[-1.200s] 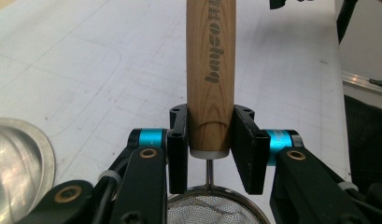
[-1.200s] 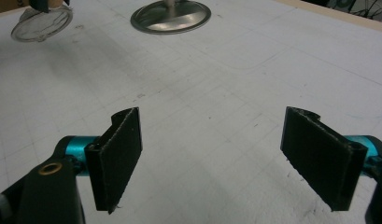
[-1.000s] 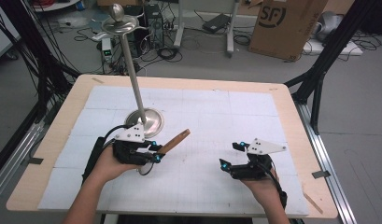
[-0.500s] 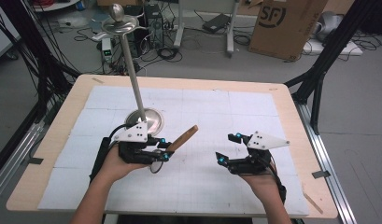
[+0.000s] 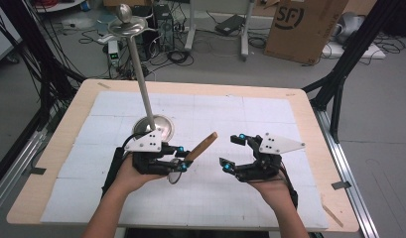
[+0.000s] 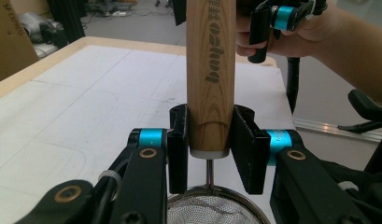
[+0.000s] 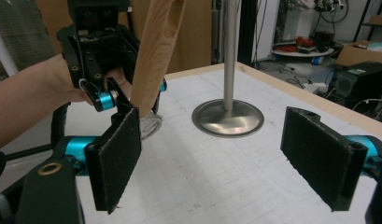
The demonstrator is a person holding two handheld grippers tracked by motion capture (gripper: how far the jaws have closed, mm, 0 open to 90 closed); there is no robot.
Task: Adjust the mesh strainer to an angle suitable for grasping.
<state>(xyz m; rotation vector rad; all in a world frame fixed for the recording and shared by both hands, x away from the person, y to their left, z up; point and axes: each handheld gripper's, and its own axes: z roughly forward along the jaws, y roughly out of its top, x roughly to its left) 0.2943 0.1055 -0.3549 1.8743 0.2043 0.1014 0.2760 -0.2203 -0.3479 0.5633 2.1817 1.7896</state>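
wooden strainer handle [image 6: 210, 74] — clamped in left gripper [image 6: 210, 140] | mesh bowl [image 6: 212, 212] contents unseen | right gripper [image 7: 223, 158] apart

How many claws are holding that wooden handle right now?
1. The left claw is clamped on the wooden handle near its strainer end; the right claw stands open and empty beside it, in front of the metal stand.

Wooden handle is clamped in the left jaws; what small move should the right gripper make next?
Probably ease the open right gripper toward the free end of the wooden handle. The left gripper holds it near the mesh strainer, tilted up, with the right jaws wide and empty.
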